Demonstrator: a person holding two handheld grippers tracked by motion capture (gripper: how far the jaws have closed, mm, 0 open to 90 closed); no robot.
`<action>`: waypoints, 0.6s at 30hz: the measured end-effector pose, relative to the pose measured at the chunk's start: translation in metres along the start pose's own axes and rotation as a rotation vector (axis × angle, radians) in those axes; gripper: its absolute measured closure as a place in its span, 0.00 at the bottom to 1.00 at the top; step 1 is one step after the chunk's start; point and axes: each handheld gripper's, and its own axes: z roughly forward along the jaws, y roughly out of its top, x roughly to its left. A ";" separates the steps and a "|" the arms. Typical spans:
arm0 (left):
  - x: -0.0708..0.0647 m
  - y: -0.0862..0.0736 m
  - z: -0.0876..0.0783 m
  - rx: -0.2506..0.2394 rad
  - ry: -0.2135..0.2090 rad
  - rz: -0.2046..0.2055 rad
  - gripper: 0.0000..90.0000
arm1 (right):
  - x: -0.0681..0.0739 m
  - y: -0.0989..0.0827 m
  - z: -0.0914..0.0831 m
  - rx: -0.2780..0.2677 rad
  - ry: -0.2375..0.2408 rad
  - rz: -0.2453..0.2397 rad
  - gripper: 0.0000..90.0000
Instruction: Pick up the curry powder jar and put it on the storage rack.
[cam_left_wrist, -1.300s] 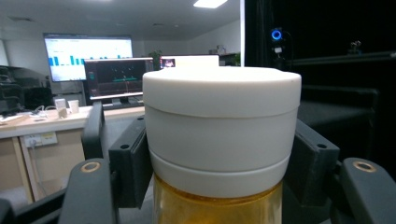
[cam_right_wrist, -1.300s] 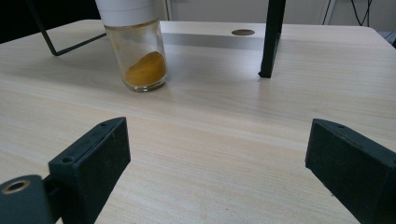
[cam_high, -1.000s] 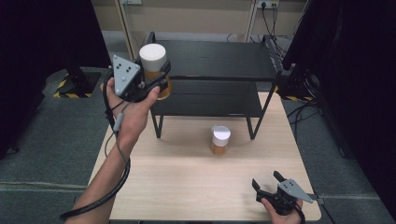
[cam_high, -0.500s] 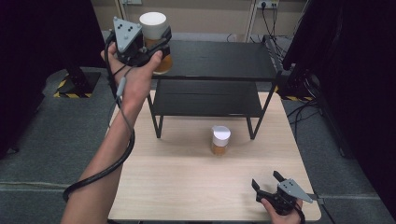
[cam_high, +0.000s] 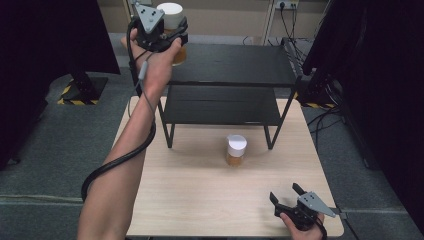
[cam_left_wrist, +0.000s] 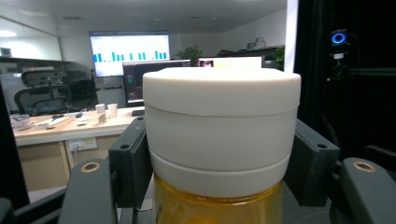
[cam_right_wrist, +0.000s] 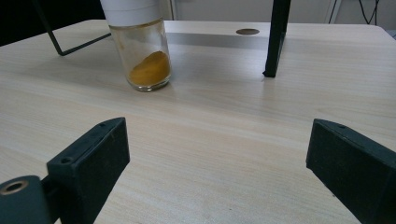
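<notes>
Wooden table (cam_high: 200, 200) is carrying a black two-level shelf (cam_high: 235, 65) at its far end. Left gripper (cam_high: 170, 37) is pinching a white-lidded jar (cam_high: 171, 22) up by the shelf's top left corner, pads squeezing the lid, amber stuff showing through the glass below. Second jar (cam_high: 236, 150) is standing upright in front of the shelf, some orange powder sitting at its bottom. Right gripper (cam_high: 289, 195) is resting at the near right edge, jaws spread wide around nothing.
</notes>
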 end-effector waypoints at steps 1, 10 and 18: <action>0.000 0.000 0.002 0.004 0.003 0.006 0.38 | 0.000 0.000 0.000 0.001 0.001 0.000 0.07; 0.006 -0.008 0.012 0.041 0.035 -0.009 0.38 | 0.000 0.000 0.000 0.001 0.003 -0.002 0.07; 0.006 -0.014 0.016 0.048 0.040 0.014 0.38 | 0.000 0.000 0.000 0.001 0.004 -0.006 0.07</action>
